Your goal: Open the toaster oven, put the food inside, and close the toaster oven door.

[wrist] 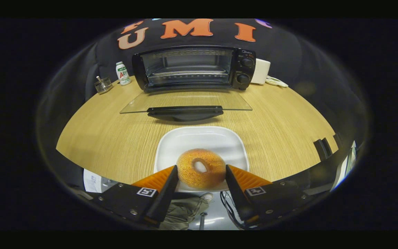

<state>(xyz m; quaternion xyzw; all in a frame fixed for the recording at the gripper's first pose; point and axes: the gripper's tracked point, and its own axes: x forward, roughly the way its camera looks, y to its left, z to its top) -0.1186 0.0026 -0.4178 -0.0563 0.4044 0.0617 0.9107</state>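
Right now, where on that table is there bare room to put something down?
Bare wood flanks the white plate on both sides. Crowded: the open oven door ahead of the plate, the bottle and glass dish beside the oven. The gripper brackets the bagel.

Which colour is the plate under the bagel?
White, in the gripper view. The plate holds the bagel, with the tongs on both its sides.
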